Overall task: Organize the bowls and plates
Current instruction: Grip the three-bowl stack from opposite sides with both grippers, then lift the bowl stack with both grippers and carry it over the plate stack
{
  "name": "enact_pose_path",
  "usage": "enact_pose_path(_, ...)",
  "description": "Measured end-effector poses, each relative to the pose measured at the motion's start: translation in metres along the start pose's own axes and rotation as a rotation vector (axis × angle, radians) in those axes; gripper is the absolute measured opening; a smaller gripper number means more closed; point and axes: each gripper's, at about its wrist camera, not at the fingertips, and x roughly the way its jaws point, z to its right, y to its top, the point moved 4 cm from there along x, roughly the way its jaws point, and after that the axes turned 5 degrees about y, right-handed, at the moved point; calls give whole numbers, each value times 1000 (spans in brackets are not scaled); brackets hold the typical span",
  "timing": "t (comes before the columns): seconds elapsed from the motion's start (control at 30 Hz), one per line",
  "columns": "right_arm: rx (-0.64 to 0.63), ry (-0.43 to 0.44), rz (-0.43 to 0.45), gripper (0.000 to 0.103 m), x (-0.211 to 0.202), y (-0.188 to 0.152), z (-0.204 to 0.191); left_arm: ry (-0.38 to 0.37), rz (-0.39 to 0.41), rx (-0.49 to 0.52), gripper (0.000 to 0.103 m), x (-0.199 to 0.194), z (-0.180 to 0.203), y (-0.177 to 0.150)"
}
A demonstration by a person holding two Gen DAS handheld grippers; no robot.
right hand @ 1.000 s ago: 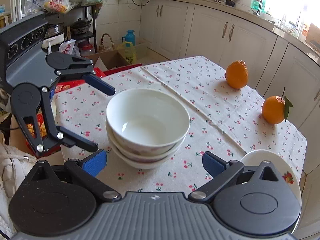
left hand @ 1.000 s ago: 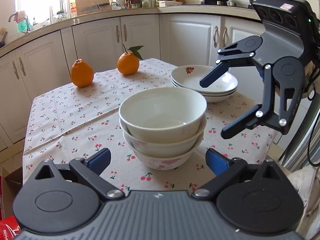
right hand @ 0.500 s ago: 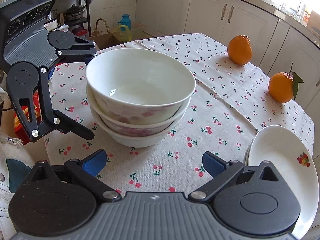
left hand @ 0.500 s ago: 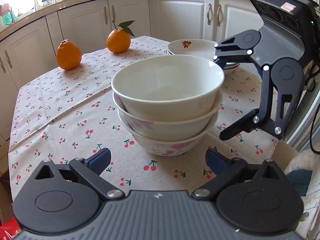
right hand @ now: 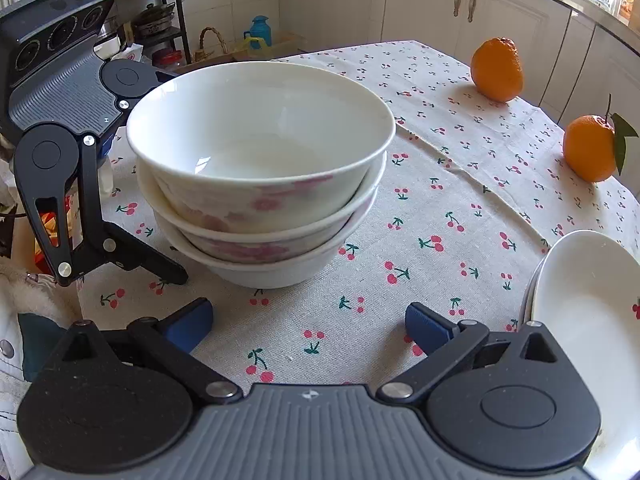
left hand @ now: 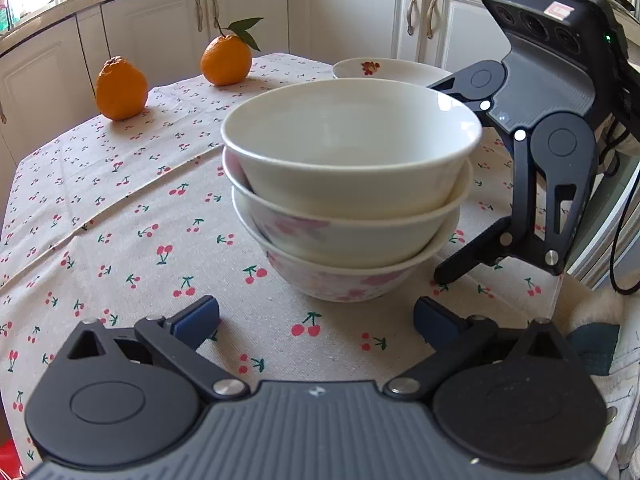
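The stack of 3 bowls (left hand: 348, 200) sits in the middle of the table, on the cherry tablecloth (left hand: 120, 208). The top bowl (right hand: 260, 140) is white and empty. The 2 under it have pink flowers on the side. They fit inside each other and the pile looks a little tipped, not quite straight.

The left gripper (left hand: 316, 320) is low and close to the pile, with its 2 blue pads spread wide and nothing between them. The right gripper (right hand: 306, 320) comes at the pile from the other side. It is wide open and empty too. Each one has the pile right in front of its pads, near but not touching.

Near the table edge, apart from the bowls, is a pile of plates (right hand: 588, 320). The top one has a small red flower. 2 oranges (left hand: 120, 90) sit far back on the cloth, well away.

I think the bowls are already piled up, and now the step is to take hold of the pile, maybe from both sides. Next, each gripper needs to slide closer and hold a rim or side. It should go slow, because a bump could make the top bowl slip.
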Motion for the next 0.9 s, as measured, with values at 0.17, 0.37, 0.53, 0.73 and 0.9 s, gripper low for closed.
enact_pose_path(0.17,-2,0,7,103,0,0,1,-9,-5,12,103,3,-2,4)
enact_pose_path(0.37,-91,3,18,103,-4,5,-5,-26,16,54,100,2,-3,9)
enact_pose_path(0.53,-172,58,42,103,-12,18,-9,-90,33,122,98,0,-1,16)
enact_pose_path(0.73,-225,95,17,98,-12,26,-9,-132,18,187,90,2,-4,21)
enact_pose_path(0.9,-245,117,3,97,-13,30,-10,-153,11,216,90,0,-6,26)
